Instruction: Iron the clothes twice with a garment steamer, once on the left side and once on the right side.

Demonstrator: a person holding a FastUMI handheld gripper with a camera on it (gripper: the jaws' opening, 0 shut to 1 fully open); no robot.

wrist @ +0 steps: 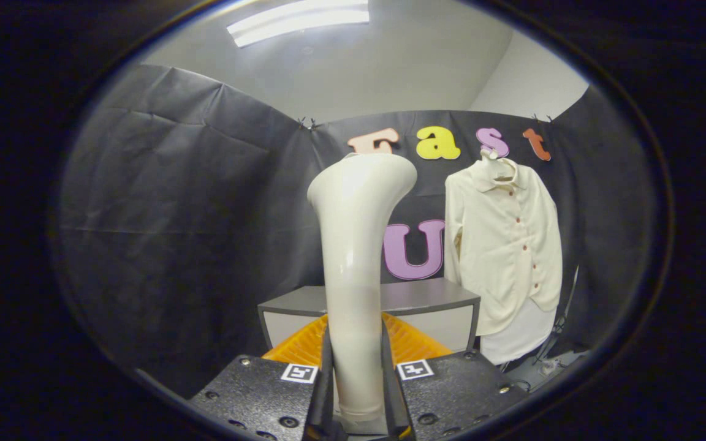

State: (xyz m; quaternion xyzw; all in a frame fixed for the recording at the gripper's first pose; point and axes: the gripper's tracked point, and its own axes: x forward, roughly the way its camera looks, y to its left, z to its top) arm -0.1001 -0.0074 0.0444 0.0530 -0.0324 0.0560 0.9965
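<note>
The claw (pixel 356 373) is clenched on the handle of the garment steamer (pixel 356 245): both fingers (pixel 327 380) press against the lower part of the handle, one on each side, and the steamer stands upright between them. Its pale, smooth body rises straight from the grip and flares at the top into a wide head that tilts a little toward the right. The head stands in front of the booth's dark cloth wall (pixel 175 214).

Beyond the fingers, partly hidden behind the steamer's handle, lies an orange ribbed tray or rack (pixel 417 346); how it rests cannot be told, since only its upper part shows on both sides of the handle. Behind it stands a grey counter (pixel 432 297) with a lighter front panel, its near right corner pointing toward the shirt.

The shirt (pixel 506 245) hangs to the right of the steamer and well apart from it, on a hanger (pixel 493 153) against the cloth wall. It is cream-coloured, long-sleeved, with a collar and a row of small dark buttons down the front. Its hem hangs past the right edge of the counter, and a white layer (pixel 521 340) shows under the hem. The steamer's head does not touch the shirt.

A thin dark stand or cable (pixel 564 312) runs down beside the shirt's lower right side. Above the cloth, a light strip (pixel 298 21) glows on the ceiling.
</note>
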